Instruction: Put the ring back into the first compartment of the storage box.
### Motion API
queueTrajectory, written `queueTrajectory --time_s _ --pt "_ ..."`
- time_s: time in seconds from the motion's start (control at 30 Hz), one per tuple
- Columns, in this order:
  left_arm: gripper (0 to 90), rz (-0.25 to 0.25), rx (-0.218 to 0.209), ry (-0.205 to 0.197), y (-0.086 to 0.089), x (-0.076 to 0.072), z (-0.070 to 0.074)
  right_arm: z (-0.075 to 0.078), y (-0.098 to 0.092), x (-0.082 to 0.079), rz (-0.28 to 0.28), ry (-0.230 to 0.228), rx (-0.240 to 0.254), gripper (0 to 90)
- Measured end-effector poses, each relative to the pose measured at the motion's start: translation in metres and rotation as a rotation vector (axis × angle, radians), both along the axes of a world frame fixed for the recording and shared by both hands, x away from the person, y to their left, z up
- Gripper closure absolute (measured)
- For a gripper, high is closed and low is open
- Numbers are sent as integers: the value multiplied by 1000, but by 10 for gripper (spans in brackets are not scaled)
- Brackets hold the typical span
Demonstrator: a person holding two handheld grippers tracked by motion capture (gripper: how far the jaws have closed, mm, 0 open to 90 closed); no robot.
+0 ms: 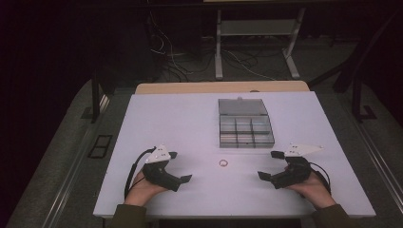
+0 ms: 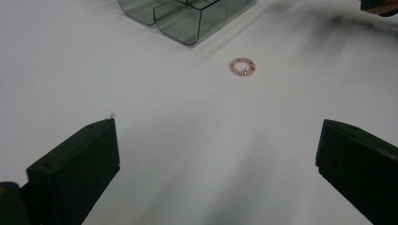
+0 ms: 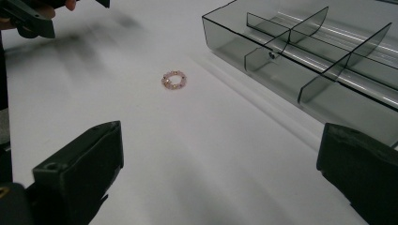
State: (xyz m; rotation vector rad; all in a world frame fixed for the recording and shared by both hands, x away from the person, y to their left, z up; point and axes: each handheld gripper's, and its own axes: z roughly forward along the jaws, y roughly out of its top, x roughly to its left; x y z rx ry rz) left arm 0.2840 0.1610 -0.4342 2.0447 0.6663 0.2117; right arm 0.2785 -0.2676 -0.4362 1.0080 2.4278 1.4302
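High view showed the left gripper and the right gripper resting low on the white table, one at each side, both with jaws spread wide and nothing between them. Midway between the two lay a small beaded ring — pink beads with a few gold ones, as the left gripper view made plain — flat on the bare surface and just in front of the smoky grey compartment box, apart from it. The box stood with its lid thrown back and its divided cells looking empty (the right gripper view showed the near dividers clearly). The work seemed to be at its very start: the ring had not yet been approached, and a reach for it was the step in hand. The next move would call for a careful, low pinch — the ring is thin and lies flush, so the jaws would need to narrow a good deal and come down around its rim without skidding it away. Around the table the room was dim, with dark carpet, cables and the legs of another table behind.
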Motion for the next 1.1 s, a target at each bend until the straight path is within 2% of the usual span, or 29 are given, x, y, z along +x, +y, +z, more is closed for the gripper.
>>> queueTrajectory --time_s 0.27,1.1 --pt "0 -9 -6 -8 3 -6 -2 1 4 3 6 -3 2 6" --pt "0 -15 -11 -12 3 -6 -1 1 25 13 58 -3 -4 6"
